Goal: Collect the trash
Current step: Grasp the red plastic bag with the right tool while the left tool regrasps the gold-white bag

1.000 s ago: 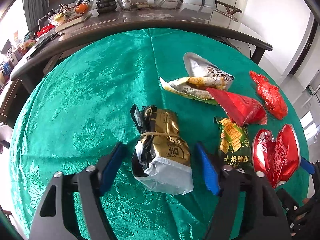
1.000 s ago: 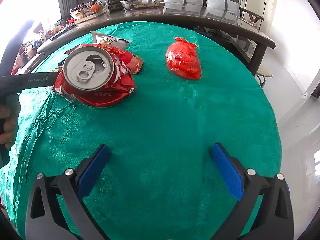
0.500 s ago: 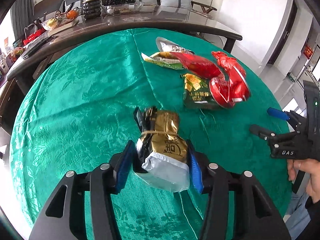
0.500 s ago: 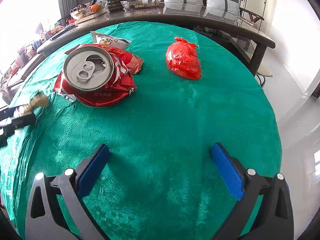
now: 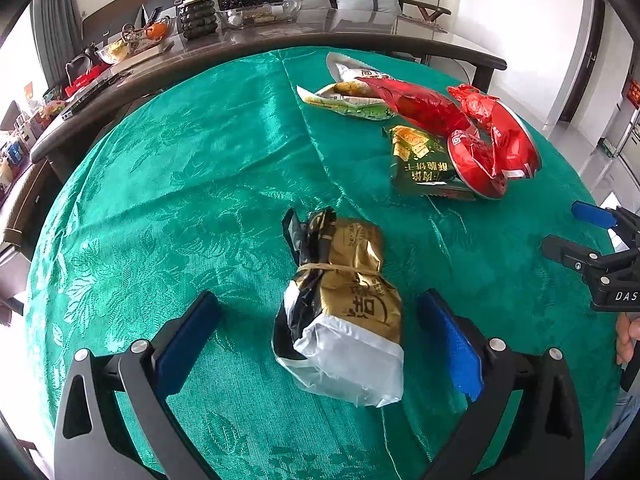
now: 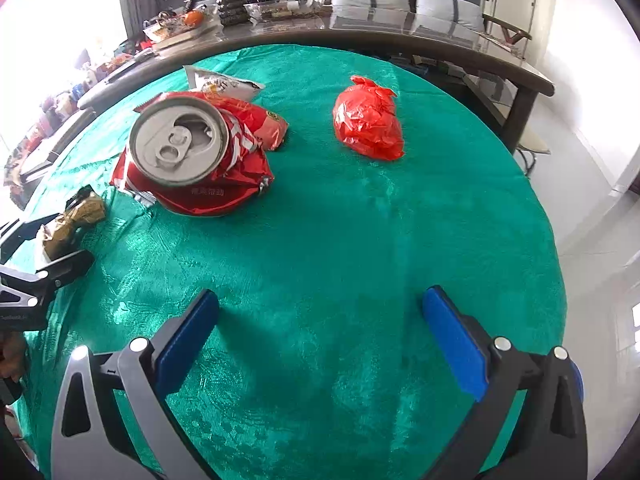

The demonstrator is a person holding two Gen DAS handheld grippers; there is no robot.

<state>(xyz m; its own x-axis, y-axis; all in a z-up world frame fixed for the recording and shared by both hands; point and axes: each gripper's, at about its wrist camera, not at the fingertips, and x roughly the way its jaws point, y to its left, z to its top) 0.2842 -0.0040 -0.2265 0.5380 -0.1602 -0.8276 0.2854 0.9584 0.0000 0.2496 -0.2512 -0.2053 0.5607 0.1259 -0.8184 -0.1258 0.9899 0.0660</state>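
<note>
Both wrist cameras look steeply down and forward, close above the round green tablecloth [image 5: 192, 168] toward its far edge. Both views share the crushed red can [image 6: 192, 152] and the gold packet [image 5: 344, 296].

Bright daylight floods in from blown-out windows on the left; the shiny green damask tablecloth [image 5: 208, 184] glares, edges bend fisheye-fashion, focus sharp.

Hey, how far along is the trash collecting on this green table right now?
Nothing looks collected yet, and no bin is in view. The left gripper, jaws just opened wide, straddles the gold and black rubber-banded packet without gripping it. The right gripper hangs open and empty. Left: the crushed red can, red plastic bag, green cracker wrapper and other wrappers.
</note>
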